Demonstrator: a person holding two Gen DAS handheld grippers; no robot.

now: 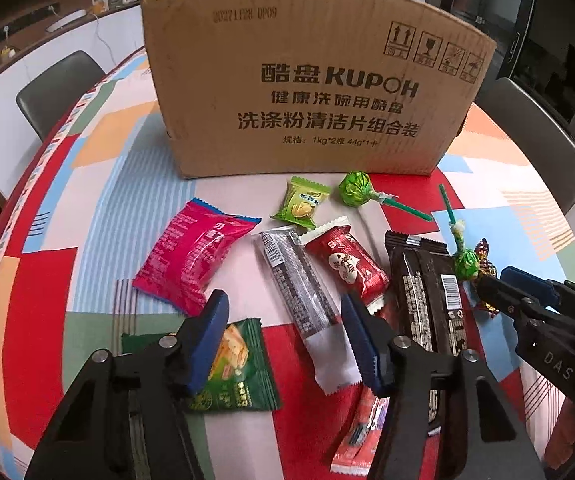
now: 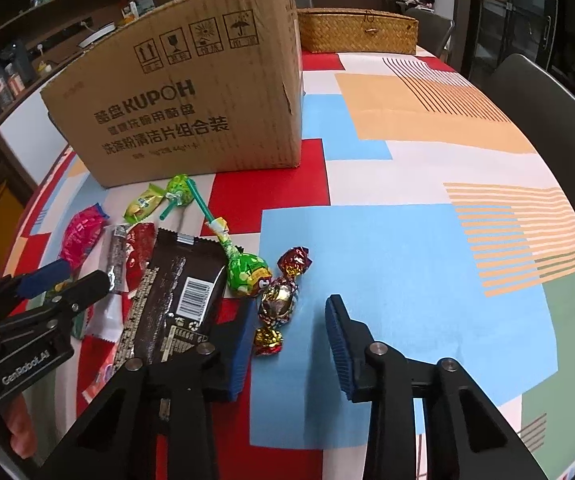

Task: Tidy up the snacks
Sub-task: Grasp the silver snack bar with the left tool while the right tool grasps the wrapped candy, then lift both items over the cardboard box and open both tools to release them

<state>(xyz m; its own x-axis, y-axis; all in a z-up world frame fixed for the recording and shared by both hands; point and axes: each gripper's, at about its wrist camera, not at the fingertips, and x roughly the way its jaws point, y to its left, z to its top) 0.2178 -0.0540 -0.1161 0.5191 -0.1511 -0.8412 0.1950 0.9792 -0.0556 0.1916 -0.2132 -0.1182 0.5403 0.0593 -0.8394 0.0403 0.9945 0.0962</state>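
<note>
Tablecloth (image 2: 407, 240), patterned in coloured blocks, lies bare to the right. Cardboard box (image 1: 311, 92) stands upright behind the snacks. Dark brown packet (image 2: 179, 300) lies just beside the right gripper (image 2: 287, 332), whose jaws stand apart, with foil candies (image 2: 277, 304) just inside its left pad. Left gripper (image 1: 283, 328) is parted over the grey bar (image 1: 299, 280), unclamped; green packet (image 1: 235, 364) lies beneath.

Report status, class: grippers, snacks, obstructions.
Left gripper open over grey snack bar. Right gripper open near foil candy. Cardboard box behind; nothing blocking.
</note>
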